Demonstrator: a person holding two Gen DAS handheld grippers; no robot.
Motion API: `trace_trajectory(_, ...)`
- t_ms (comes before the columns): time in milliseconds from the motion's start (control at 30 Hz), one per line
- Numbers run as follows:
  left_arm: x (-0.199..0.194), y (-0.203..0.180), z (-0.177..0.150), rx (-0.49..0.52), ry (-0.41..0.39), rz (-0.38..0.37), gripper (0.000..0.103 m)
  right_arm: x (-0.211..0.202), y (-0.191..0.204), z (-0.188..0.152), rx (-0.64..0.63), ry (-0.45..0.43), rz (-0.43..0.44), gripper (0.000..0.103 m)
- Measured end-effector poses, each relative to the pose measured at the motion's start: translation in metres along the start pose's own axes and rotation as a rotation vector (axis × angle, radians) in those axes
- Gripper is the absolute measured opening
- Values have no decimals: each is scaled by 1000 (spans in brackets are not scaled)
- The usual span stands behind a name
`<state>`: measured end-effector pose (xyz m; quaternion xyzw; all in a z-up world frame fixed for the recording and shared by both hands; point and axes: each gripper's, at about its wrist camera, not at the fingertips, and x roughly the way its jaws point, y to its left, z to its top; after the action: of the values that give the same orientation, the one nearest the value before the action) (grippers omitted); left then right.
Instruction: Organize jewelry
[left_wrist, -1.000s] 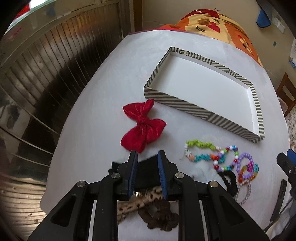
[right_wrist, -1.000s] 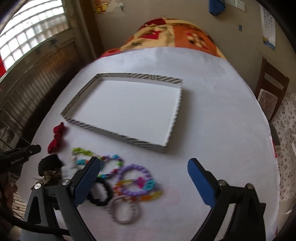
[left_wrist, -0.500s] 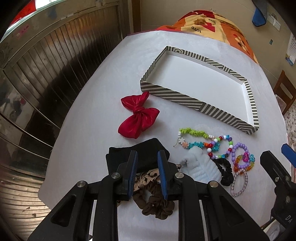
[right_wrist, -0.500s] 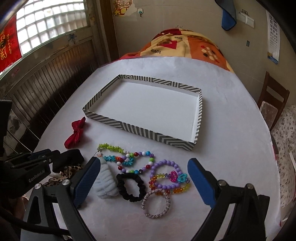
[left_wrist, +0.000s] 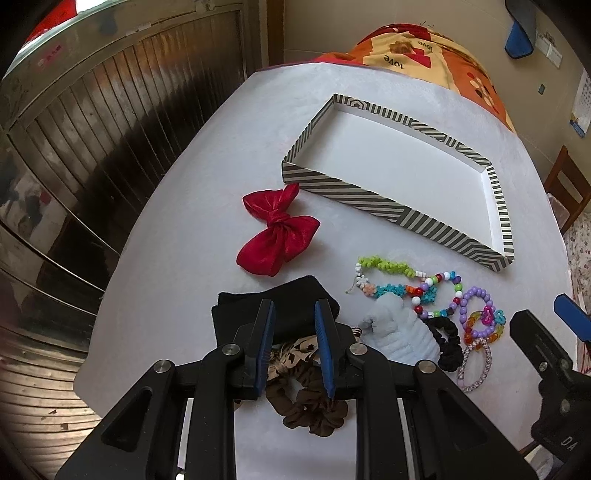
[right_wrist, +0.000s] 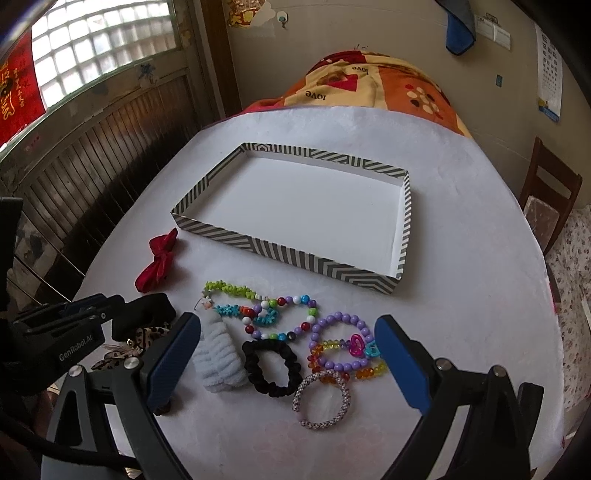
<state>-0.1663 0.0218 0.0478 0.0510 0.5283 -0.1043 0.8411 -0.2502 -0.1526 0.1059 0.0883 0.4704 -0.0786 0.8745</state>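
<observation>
A striped shallow box (left_wrist: 369, 195) (right_wrist: 280, 254) lies empty on the white table. In front of it lie a red bow (left_wrist: 277, 236) (right_wrist: 159, 264), a beaded necklace (left_wrist: 410, 284) (right_wrist: 258, 306), purple and coloured bead bracelets (right_wrist: 343, 350), a black scrunchie (right_wrist: 271, 367), a pale blue scrunchie (right_wrist: 219, 362) and a pink-white rope bracelet (right_wrist: 321, 398). My left gripper (left_wrist: 293, 321) is narrowly open, empty, above a black cloth band (left_wrist: 251, 314), a leopard scrunchie and a brown scrunchie (left_wrist: 314, 402). My right gripper (right_wrist: 286, 354) is wide open above the bracelets.
A dark wooden railing (left_wrist: 110, 129) runs along the table's left edge. A patterned blanket (right_wrist: 369, 85) lies at the far end. A wooden chair (right_wrist: 546, 195) stands to the right.
Both grippers have pulled back and risen from the pile, so more of the table shows. The pale blue scrunchie came into view. Nothing was picked up.
</observation>
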Motion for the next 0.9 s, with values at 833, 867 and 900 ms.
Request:
trace_trajectory(833, 2, -15, -4, 39, 14, -3, 4, 4, -8, -3, 4, 30, -7, 98)
trace_trajectory(867, 2, -16, -4, 40, 13, -2, 4, 3, -8, -3, 4, 27, -6, 98)
trace_trajectory(900, 2, -16, -4, 41, 14, -4, 4, 3, -9, -3, 1, 25, -7, 98)
